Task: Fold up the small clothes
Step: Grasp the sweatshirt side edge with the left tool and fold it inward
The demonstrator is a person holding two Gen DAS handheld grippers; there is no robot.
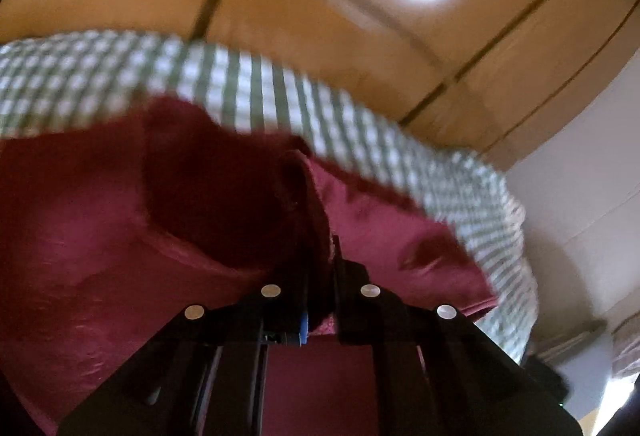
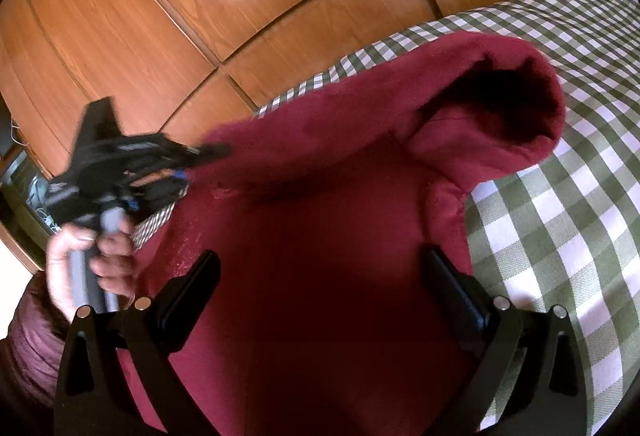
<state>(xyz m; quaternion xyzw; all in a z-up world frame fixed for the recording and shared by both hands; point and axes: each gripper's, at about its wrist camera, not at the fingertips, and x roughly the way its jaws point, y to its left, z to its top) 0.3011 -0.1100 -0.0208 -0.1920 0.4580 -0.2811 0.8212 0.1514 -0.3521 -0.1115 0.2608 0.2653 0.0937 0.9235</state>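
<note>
I read the left gripper (image 1: 320,260) as closed, its two black fingers (image 1: 347,300) drawn together on a pinch of the dark red hooded sweatshirt (image 1: 120,215); a small tuft of the red fabric shows between the pads, just beside a blue part of the mechanism. In the left wrist view the picture is blurred, the garment fills the frame from 6 o'clock round to 9 o'clock, and a fold of it rises from the pinch toward 12 o'clock. In the right wrist view, the left gripper (image 2: 216,151) sits at 9 o'clock, clamped on the garment's edge, with the person's left hand (image 2: 92,260) wrapped around its grey handle and a quilted sleeve (image 2: 32,348) showing at 8 o'clock. The right gripper (image 2: 320,284) stands with its jaws wide apart, both fingers (image 2: 192,284) over the sweatshirt body at 6 o'clock; whether the pads touch the fabric I cannot tell. The sweatshirt (image 2: 320,215) lies spread on a green-and-white checked bedcover (image 2: 560,215), and its hood (image 2: 500,95) stands open toward 2 o'clock with a dark hollow inside. The bedcover (image 1: 280,87) runs beyond the garment from 9 o'clock to 4 o'clock in the left wrist view. Glossy wooden wardrobe panels (image 2: 200,15) fill the background from 9 o'clock to 1 o'clock, with a bright light reflection on them.
</note>
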